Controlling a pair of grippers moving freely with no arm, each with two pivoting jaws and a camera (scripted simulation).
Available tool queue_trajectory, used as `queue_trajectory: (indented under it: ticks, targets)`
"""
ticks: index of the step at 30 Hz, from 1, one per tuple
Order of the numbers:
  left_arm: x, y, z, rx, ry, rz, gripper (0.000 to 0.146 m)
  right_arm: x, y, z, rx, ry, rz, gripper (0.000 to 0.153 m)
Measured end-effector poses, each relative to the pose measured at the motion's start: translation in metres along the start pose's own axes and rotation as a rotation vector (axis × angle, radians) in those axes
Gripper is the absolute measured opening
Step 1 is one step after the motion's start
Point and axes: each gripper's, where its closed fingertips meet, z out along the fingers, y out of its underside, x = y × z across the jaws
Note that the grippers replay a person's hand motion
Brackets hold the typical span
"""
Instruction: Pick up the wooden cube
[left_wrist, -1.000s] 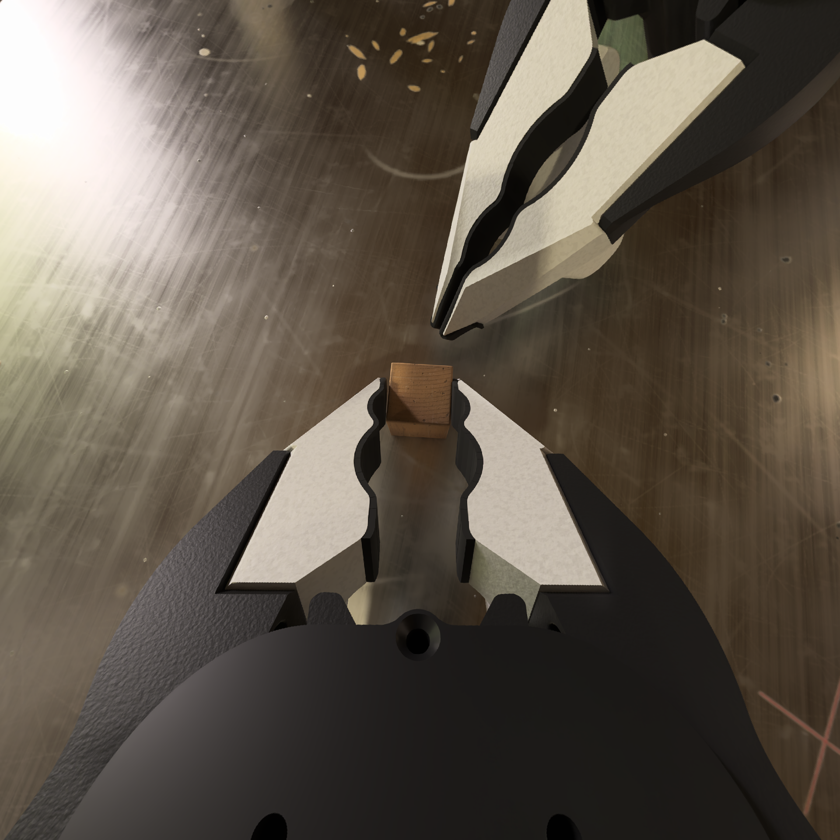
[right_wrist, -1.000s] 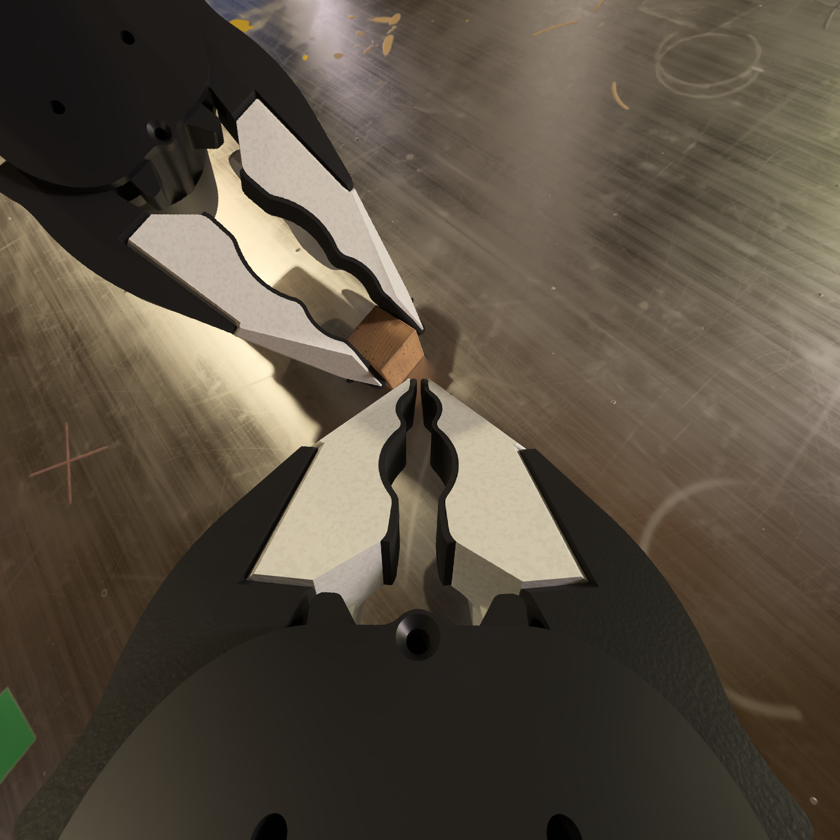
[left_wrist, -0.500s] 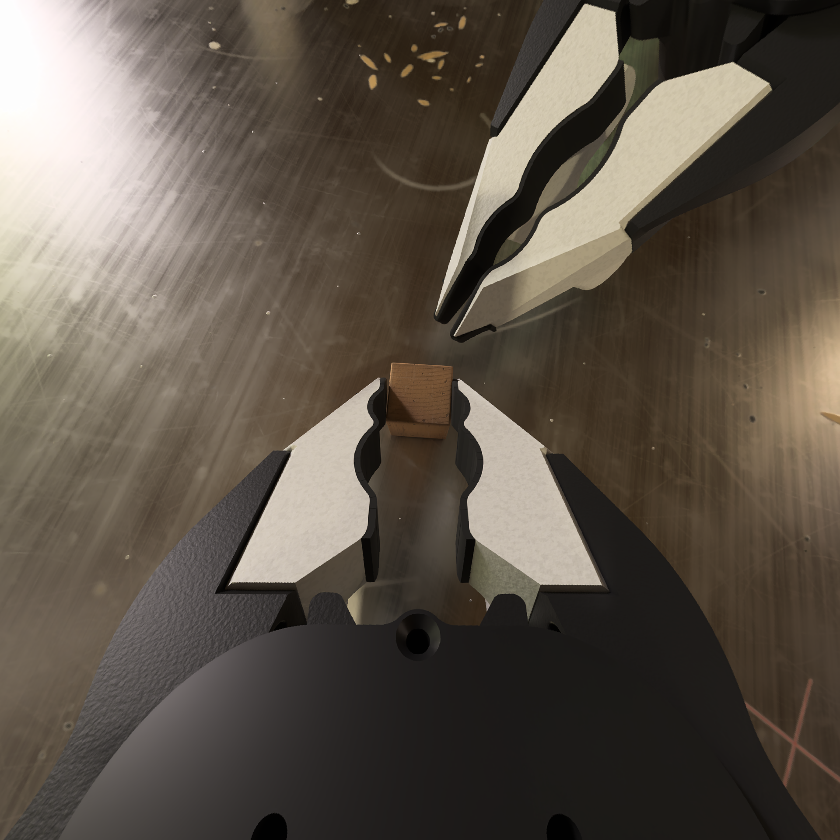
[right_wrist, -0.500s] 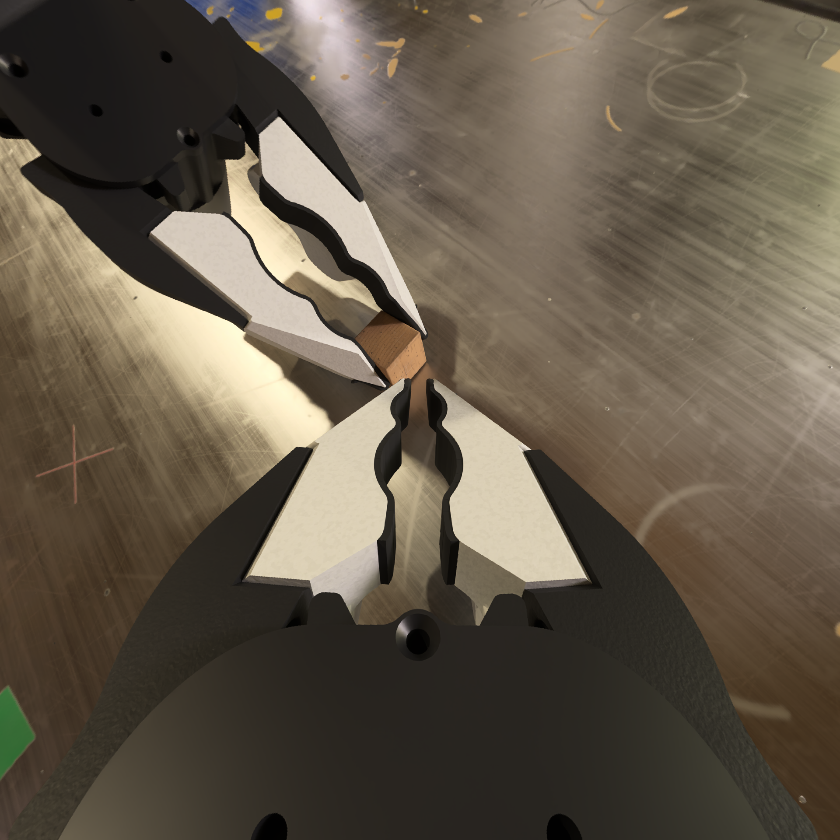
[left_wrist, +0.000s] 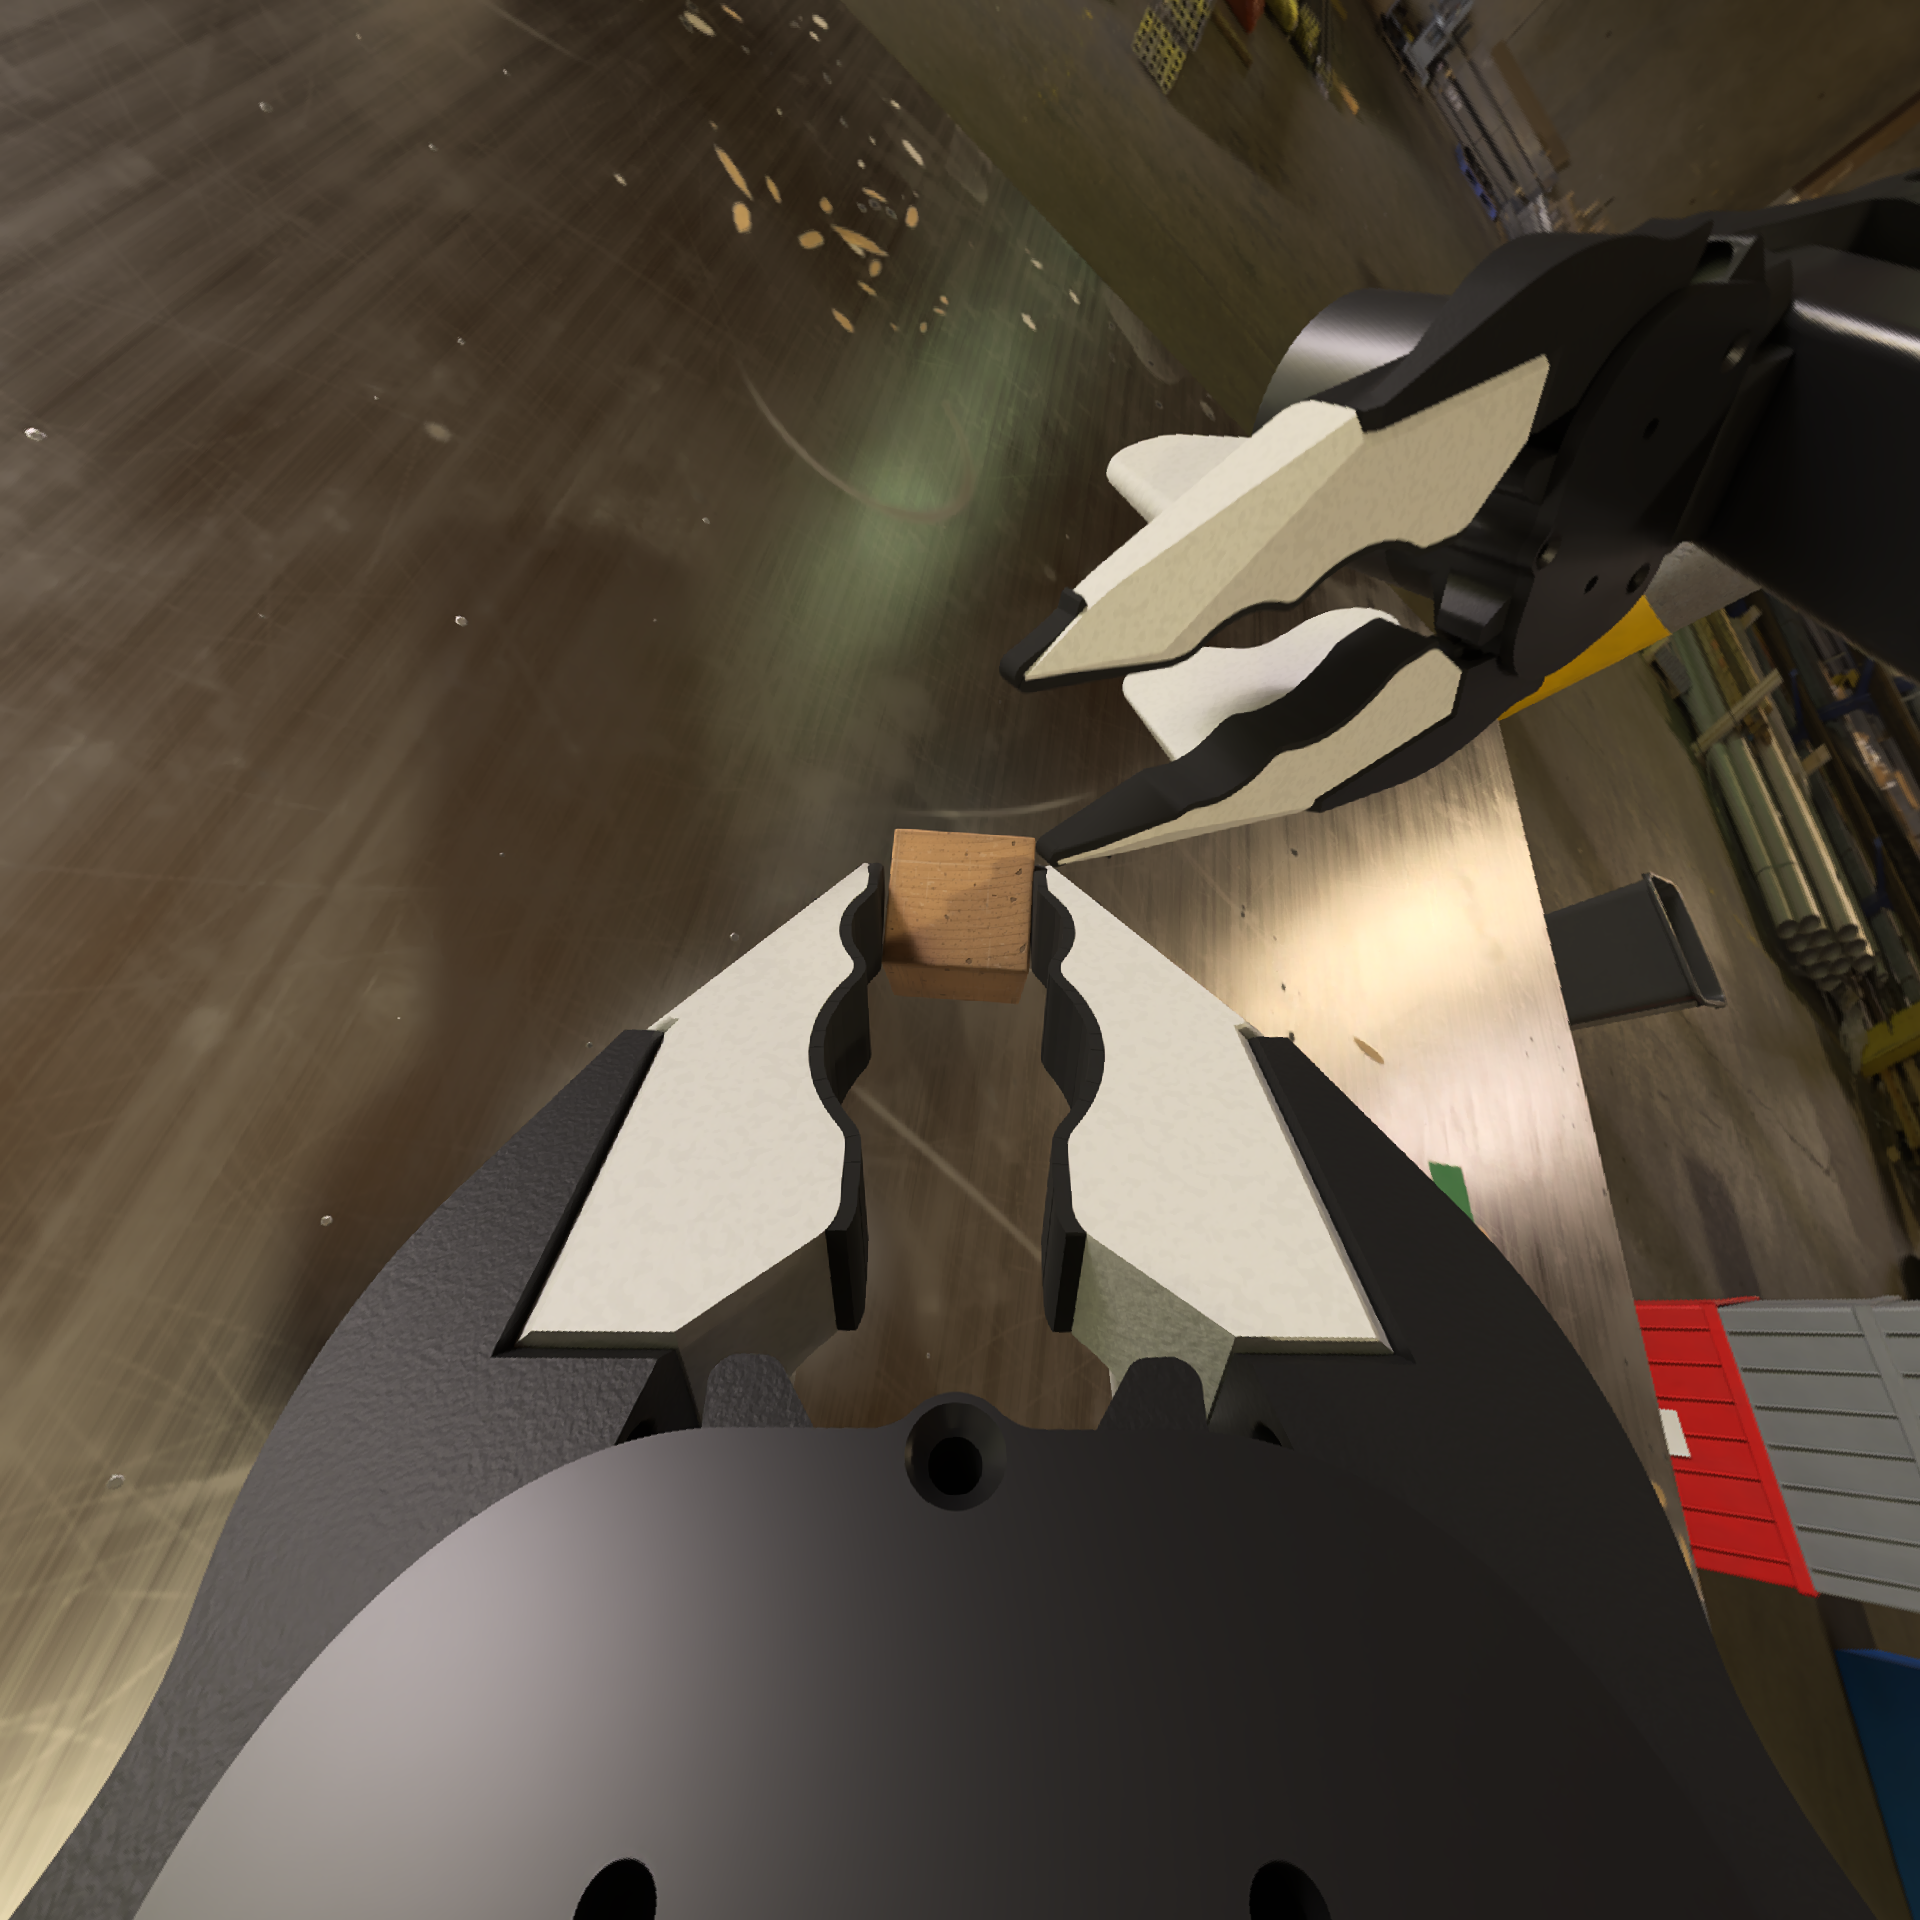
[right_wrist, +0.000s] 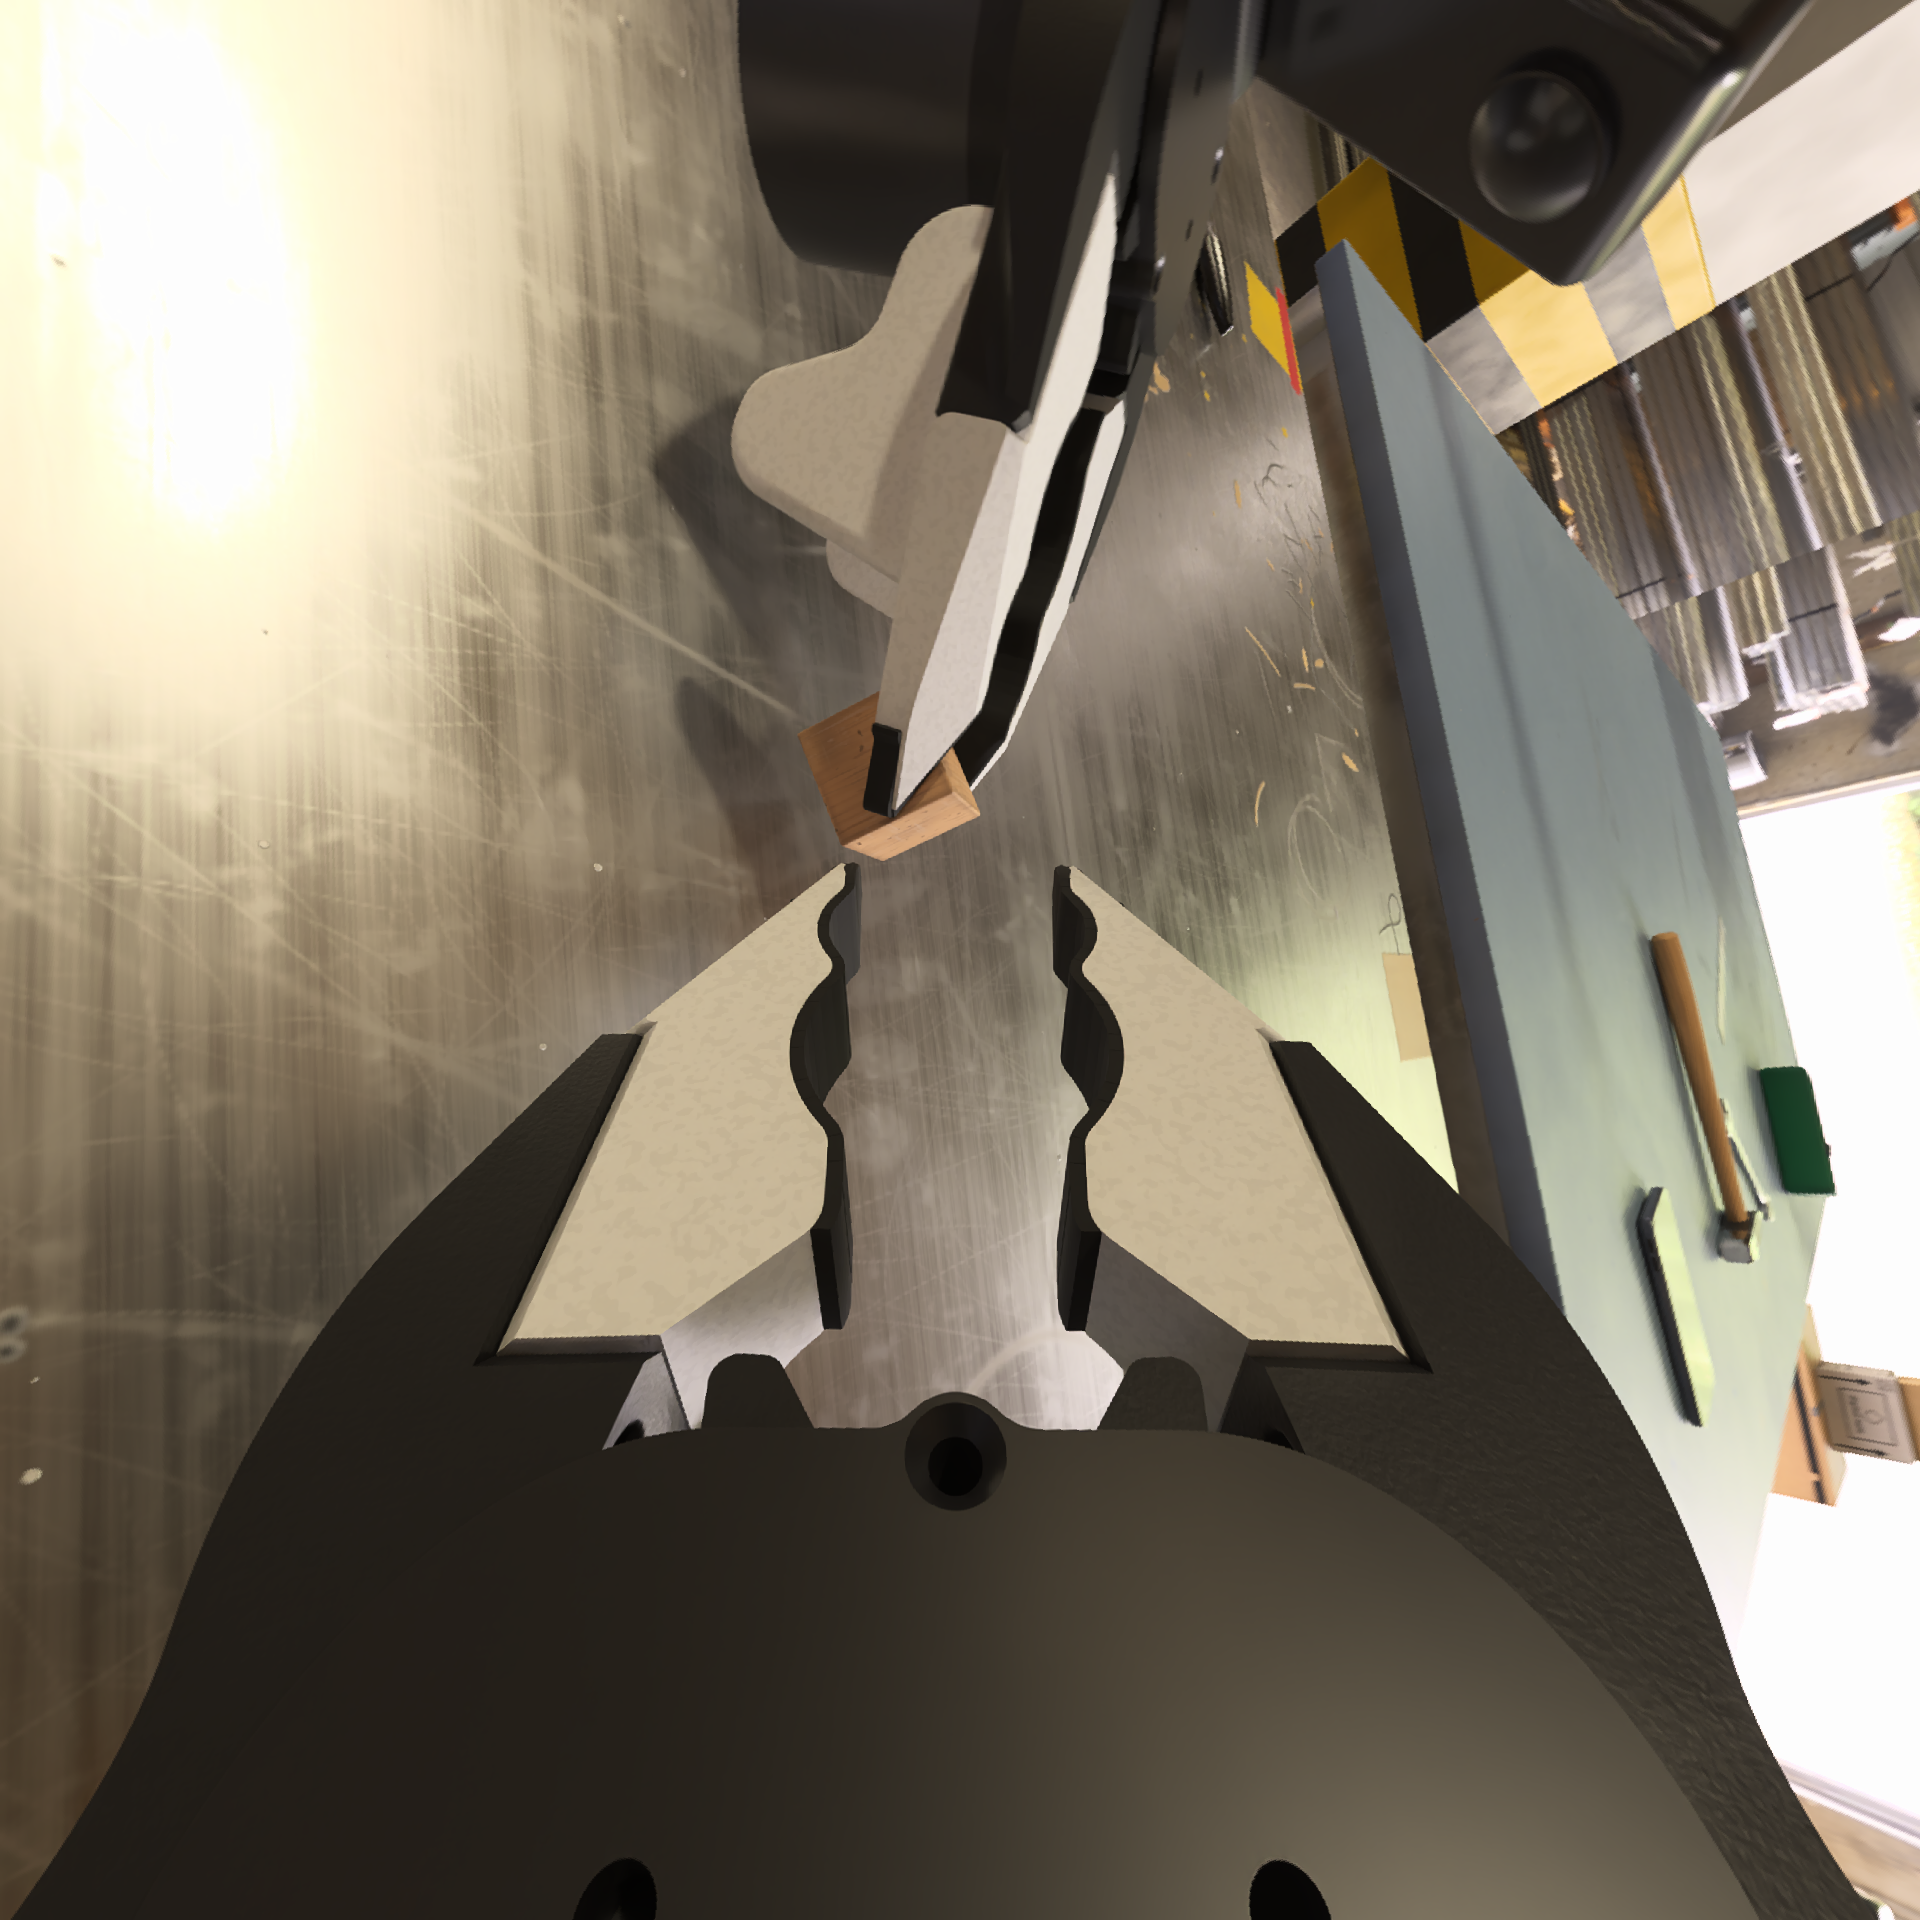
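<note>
The wooden cube (left_wrist: 961, 914) is small and light brown. My left gripper (left_wrist: 958, 883) is shut on it at the fingertips and holds it off the brushed metal table (left_wrist: 416, 727). My right gripper (left_wrist: 1039, 764) shows at the upper right of the left wrist view, open, with its lower fingertip beside the cube's top right corner. In the right wrist view my right gripper (right_wrist: 956, 883) is open and empty. The cube (right_wrist: 914, 826) hangs just beyond its left fingertip, pinched by the left gripper (right_wrist: 930, 774), which comes down from the top.
Wood chips (left_wrist: 831, 239) lie scattered far off on the table. A black square tube (left_wrist: 1631, 956) and a red and grey bin (left_wrist: 1766, 1455) sit past the table's edge. A grey-blue board (right_wrist: 1507, 727) at the right carries a hammer (right_wrist: 1704, 1091) and a green block (right_wrist: 1795, 1127).
The left gripper has lifted the cube off the table and tilted. The right gripper has opened from shut and turned, so the table's edge and surroundings now show.
</note>
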Motion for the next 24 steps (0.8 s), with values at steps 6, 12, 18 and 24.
queue_trajectory:
  ticks: [6, 12, 18, 24]
  targets:
    - [0.002, 0.003, 0.001, -0.015, 0.013, -0.018, 0.028, -0.004, 0.002, 0.004, -0.025, -0.006, -0.023, 0.033]
    - [0.005, 0.004, 0.002, -0.019, 0.037, -0.039, 0.028, -0.009, 0.002, 0.004, -0.029, -0.015, -0.053, 0.025]
    - [0.01, 0.005, 0.003, -0.03, 0.09, -0.099, 0.028, -0.013, -0.003, 0.0, -0.019, -0.033, -0.08, 0.022]
    - [0.013, 0.007, 0.002, -0.038, 0.115, -0.121, 0.028, -0.015, -0.004, -0.001, -0.017, -0.052, -0.065, 0.018]
